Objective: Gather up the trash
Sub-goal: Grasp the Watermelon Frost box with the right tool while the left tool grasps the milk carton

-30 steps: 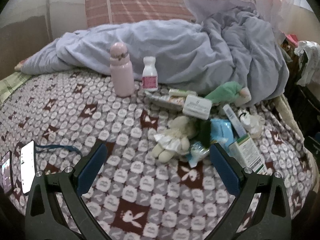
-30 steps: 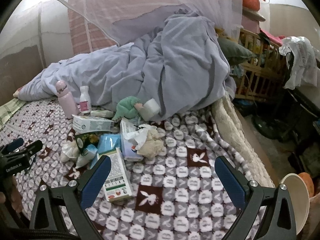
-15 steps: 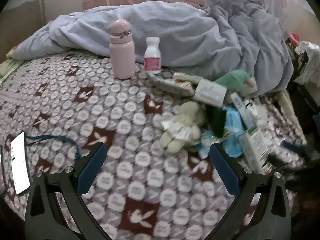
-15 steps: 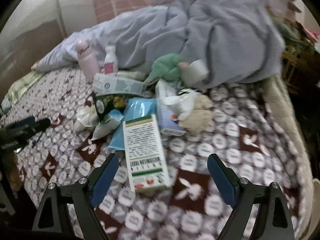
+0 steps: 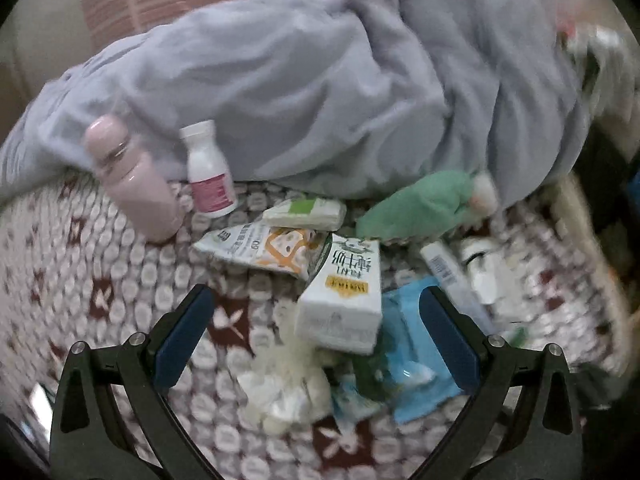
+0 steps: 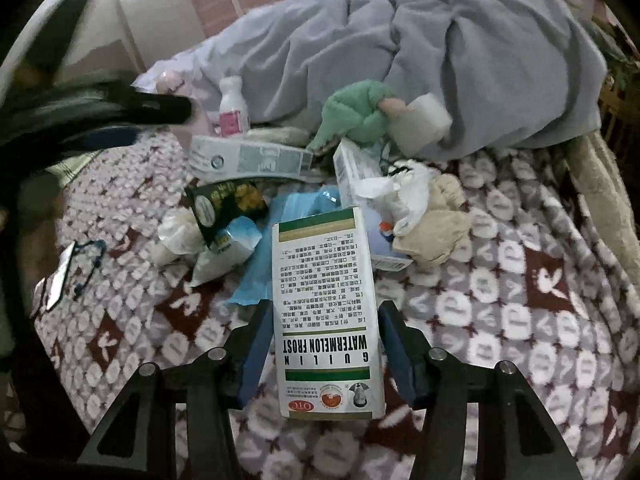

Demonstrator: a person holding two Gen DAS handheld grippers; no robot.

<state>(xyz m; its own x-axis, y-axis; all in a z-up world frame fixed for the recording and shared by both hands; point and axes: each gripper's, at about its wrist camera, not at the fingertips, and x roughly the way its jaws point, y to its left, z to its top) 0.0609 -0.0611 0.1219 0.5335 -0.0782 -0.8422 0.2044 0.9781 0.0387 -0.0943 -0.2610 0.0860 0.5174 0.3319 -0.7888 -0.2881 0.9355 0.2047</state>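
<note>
Trash lies heaped on a patterned bed blanket (image 6: 520,300). A white medicine box (image 6: 326,312) with green stripes lies flat, and my right gripper (image 6: 326,312) straddles its near half. Its jaws are closing, with the blue pads against the box's two long sides. My left gripper (image 5: 314,300) hangs open over the pile, with a white milk carton (image 5: 340,300) just beyond its fingertips. A snack wrapper (image 5: 260,248), a blue packet (image 5: 412,360) and a pale plush toy (image 5: 284,392) lie around the carton. The left gripper (image 6: 160,108) shows blurred in the right wrist view.
A pink flask (image 5: 136,184) and a white pill bottle (image 5: 208,172) stand before a grey duvet (image 5: 320,80). A green plush (image 6: 356,116), a tape roll (image 6: 420,124), a white plastic bag (image 6: 400,196) and beige cloth (image 6: 436,228) lie nearby. A phone (image 6: 60,276) rests left.
My right gripper has come down over the medicine box and its jaws have narrowed onto it. My left gripper has swung right, toward the pile, and stays open.
</note>
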